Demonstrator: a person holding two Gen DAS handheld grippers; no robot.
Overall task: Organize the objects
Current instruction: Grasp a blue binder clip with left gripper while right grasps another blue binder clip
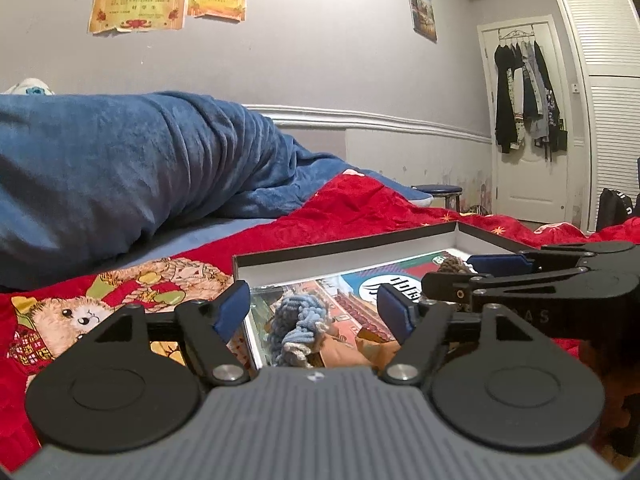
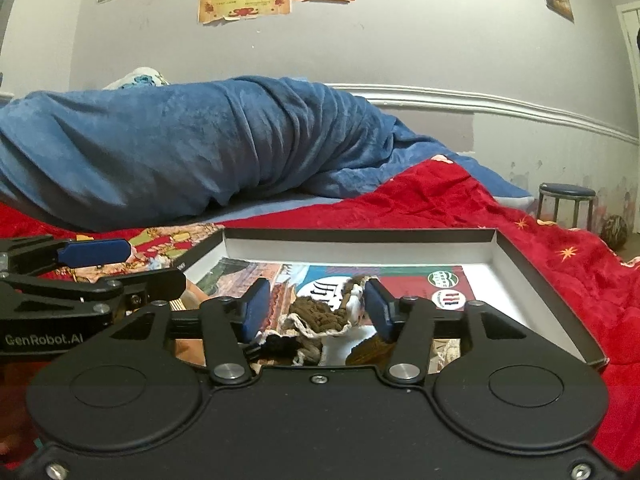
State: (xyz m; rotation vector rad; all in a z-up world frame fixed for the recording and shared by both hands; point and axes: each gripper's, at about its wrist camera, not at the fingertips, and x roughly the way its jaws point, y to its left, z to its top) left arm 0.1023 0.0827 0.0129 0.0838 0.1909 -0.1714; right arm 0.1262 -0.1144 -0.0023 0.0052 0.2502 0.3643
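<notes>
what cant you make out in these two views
- Blue knitted item: left wrist view, its near end hidden behind the left hand-held gripper.
- Brown knitted item: right wrist view, touching the right hand-held gripper pads? Unclear.
- Box front wall: hidden by both grippers' bodies.

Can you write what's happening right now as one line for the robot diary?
left gripper: open over blue-grey knitted sock | right gripper: open around brown knitted sock | both in shallow black-rimmed cardboard box on red bedspread
</notes>
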